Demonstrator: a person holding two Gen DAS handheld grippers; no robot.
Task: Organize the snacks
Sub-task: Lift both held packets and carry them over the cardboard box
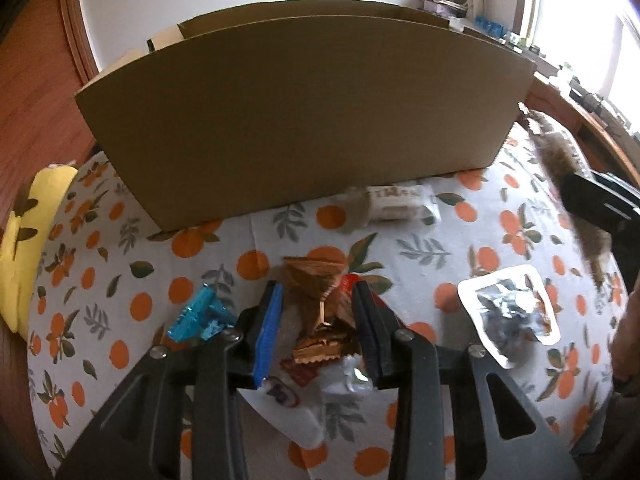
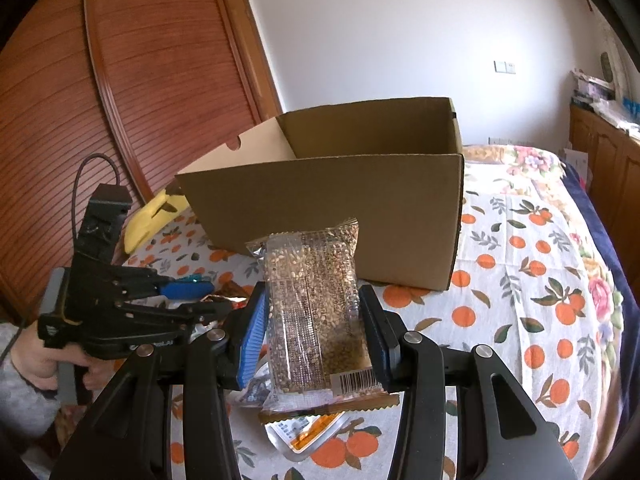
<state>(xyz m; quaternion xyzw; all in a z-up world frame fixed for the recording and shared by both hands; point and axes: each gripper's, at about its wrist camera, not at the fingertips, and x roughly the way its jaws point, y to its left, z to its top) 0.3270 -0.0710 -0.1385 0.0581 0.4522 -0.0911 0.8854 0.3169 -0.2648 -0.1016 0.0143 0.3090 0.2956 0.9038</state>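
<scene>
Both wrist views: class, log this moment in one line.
left gripper: open over brown wrapper | right gripper: shut on seed bar packet | box: behind

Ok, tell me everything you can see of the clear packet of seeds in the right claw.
The clear plastic packet of brown seeds is a flat, oblong pouch with crimped ends, fine printed text down its face and a white barcode label at its near corner. It is held nearly upright, tilted slightly, off the orange-print cloth. The right claw grips it by its long edges, blue pad on one side, dark pad on the other. The open brown cardboard box stands behind it; other wrappers lie below.
</scene>
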